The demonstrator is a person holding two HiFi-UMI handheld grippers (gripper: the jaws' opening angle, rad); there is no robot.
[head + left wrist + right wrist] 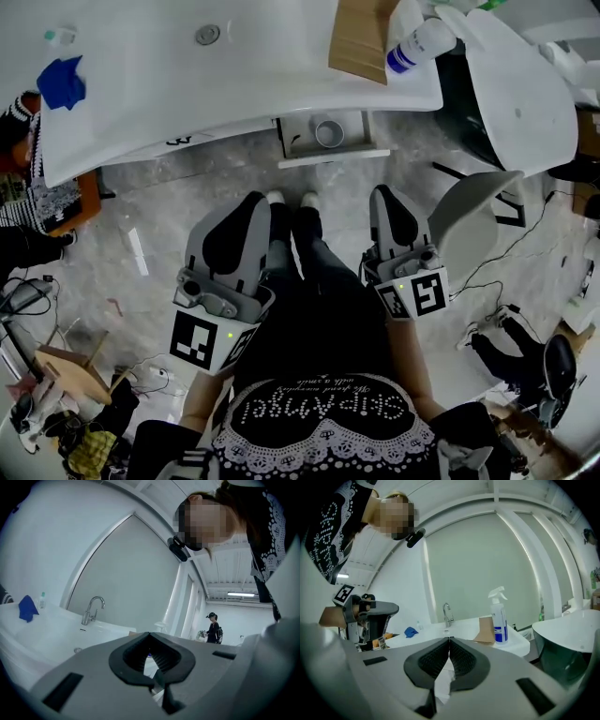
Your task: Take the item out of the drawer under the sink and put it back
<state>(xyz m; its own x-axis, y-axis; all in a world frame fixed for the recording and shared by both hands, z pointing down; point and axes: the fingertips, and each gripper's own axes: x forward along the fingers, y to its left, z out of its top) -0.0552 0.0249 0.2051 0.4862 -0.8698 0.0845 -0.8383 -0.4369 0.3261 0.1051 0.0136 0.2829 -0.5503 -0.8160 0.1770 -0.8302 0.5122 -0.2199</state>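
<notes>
While the round item (328, 133) is seen lying in the open drawer (323, 159) under the sink (141, 94), the left gripper (149, 633) and right gripper (450, 638) are held well apart from it, each closed together on nothing.

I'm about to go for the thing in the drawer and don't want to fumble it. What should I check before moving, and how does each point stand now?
1. White drawer under the white sink counter pulled out: ok.
2. Round grey item lying in the drawer, in plain sight: ok.
3. Left gripper empty: ok.
4. Right gripper empty: ok.
5. Jaws apart, ready for a grasp: not ok, both pairs stand together.
6. Grippers at the drawer: not ok, both are by the person's body, well short of it.
</notes>
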